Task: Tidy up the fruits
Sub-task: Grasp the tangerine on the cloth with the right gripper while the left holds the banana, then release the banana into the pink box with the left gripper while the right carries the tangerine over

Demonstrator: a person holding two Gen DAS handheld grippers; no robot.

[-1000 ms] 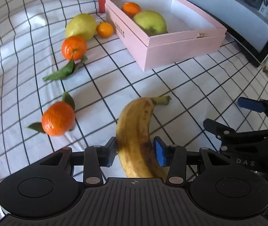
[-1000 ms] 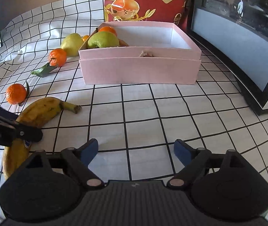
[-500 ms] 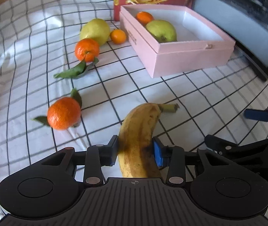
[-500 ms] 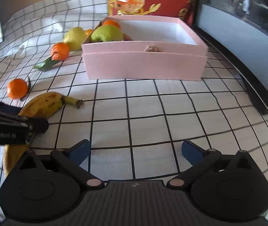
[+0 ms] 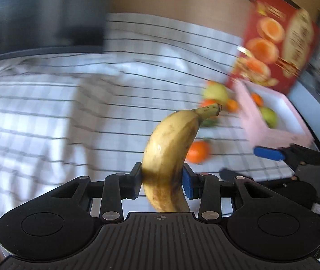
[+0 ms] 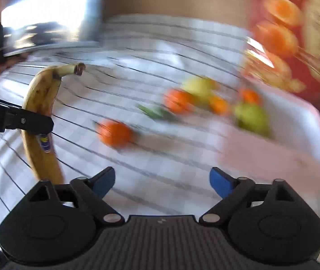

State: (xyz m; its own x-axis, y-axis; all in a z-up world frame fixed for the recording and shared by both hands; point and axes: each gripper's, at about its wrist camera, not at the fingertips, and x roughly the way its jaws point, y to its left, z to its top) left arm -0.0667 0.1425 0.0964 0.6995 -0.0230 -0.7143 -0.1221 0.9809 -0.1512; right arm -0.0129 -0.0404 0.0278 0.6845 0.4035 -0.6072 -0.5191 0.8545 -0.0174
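Our left gripper (image 5: 162,180) has just been closing and now clamps the banana (image 5: 171,148), held clear above the checked cloth (image 5: 47,112). Our right gripper (image 6: 162,182), jaws just narrowing, stands apart with nothing between; the pink box (image 5: 272,135) lies beyond.

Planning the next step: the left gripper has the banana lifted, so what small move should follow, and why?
Probably carry the banana toward the pink box. The left gripper is clamped on it, clear of the cloth, and the box has room beside the green apple.
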